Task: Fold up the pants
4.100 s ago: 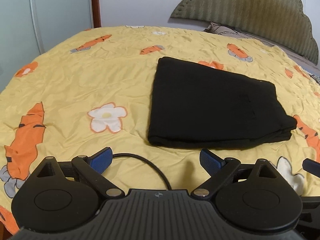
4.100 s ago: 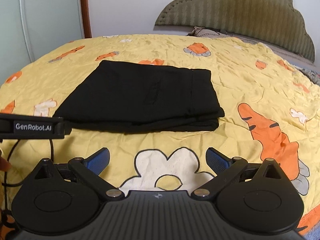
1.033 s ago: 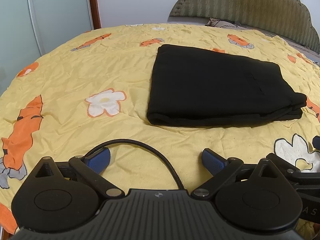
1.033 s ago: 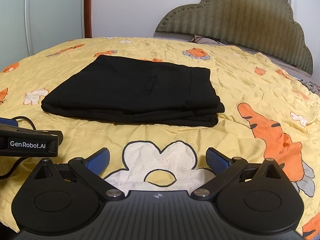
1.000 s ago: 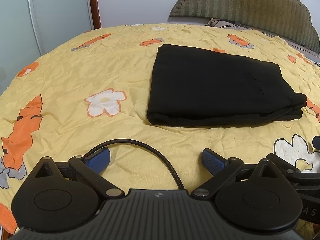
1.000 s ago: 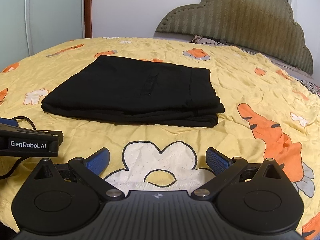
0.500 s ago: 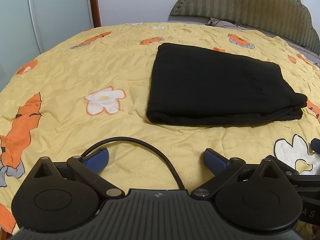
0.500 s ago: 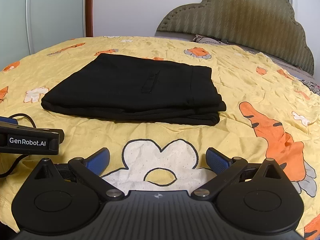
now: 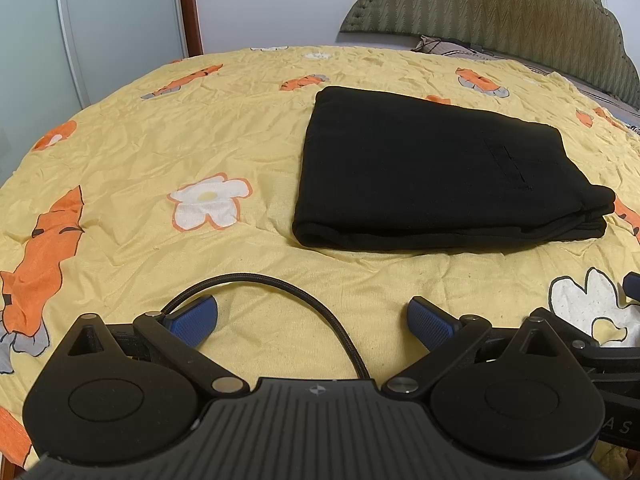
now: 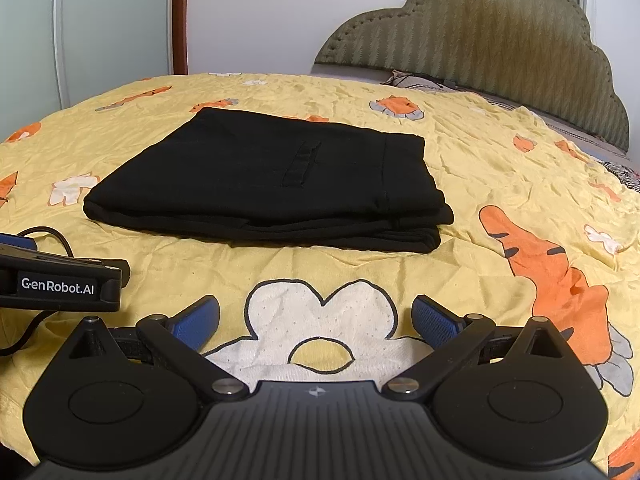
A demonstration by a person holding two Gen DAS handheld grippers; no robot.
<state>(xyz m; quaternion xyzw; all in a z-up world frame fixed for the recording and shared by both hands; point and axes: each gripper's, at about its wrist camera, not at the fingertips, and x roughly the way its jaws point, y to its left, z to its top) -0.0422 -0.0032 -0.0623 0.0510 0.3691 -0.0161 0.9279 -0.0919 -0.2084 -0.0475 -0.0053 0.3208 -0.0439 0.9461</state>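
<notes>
1. Pants (image 9: 436, 176) lie folded into a flat black rectangle on the sheet (image 9: 132, 140), layers stacked, edges showing on the near side.
2. Left gripper (image 9: 314, 318) sits low over the sheet, fingers spread wide, holding nothing. Blue pads (image 9: 194, 316) point forward at bare sheet.
3. From the left view the pants are ahead and to the right of the gap between the fingers, well apart from both pads. Rounded fold edge faces this gripper; stacked open ends are at the right.
4. Cable (image 9: 280, 288) loops across the sheet between the left fingers, near side of the pants, not touching them.
5. Right gripper (image 10: 316, 318) also low, fingers released and wide, empty. A white flower print (image 10: 320, 320) lies between its pads.
6. From the right view the pants (image 10: 276, 176) are ahead and slightly left of the finger gap, apart from the pads. Waistband side is at the right, a pocket seam shows on top.
7. Left gripper's body, labelled GenRobot.AI (image 10: 60, 280), shows at the left edge of the right view, just beside the right gripper, short of the pants.
8. Headboard (image 10: 480, 40) stands beyond the sheet, a pillow (image 9: 452, 50) at its base.
</notes>
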